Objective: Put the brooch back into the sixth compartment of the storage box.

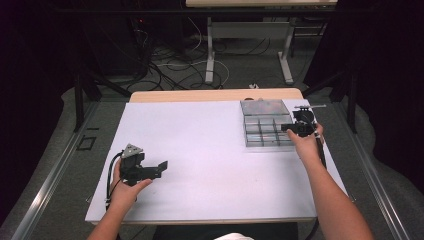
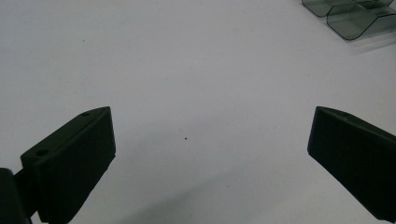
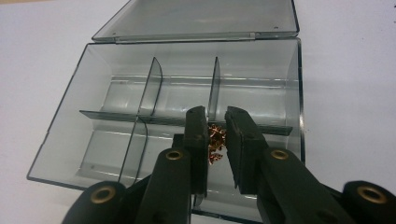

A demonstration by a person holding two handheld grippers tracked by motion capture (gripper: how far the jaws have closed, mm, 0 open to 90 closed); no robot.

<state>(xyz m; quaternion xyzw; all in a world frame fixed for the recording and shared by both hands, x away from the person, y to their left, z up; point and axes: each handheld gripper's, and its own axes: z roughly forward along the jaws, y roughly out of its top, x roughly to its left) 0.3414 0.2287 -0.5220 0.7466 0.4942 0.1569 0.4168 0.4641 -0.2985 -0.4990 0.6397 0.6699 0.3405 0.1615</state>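
On the white tabletop (image 1: 200,150), a clear smoke-grey plastic compartment box (image 3: 93,140) lies with its hinged lid (image 3: 196,18) folded flat open behind it, near the far right corner as the high view shows it. The right gripper (image 3: 217,135) hangs over the near right compartment, its fingers (image 3: 196,135) drawn narrow and pinching a small cluster of shiny copper-coloured metal bits (image 3: 215,140) between the pads, just above the compartment's floor. The left gripper (image 2: 210,135) rests well apart at the near left of the tabletop, its fingers spread wide with nothing between them, aimed over bare white surface. The likely trouble lies in the grip itself: the bits look loose and tiny, so some of them may slip out of the pinch if the hand tilts or shakes, and scatter into a neighbouring compartment or onto the tabletop. The thin upright dividers (image 3: 214,88) stand close to the fingertips, so a sideways drift could knock one or nudge the light box, which nothing holds down. The open lid could also catch a careless lift.
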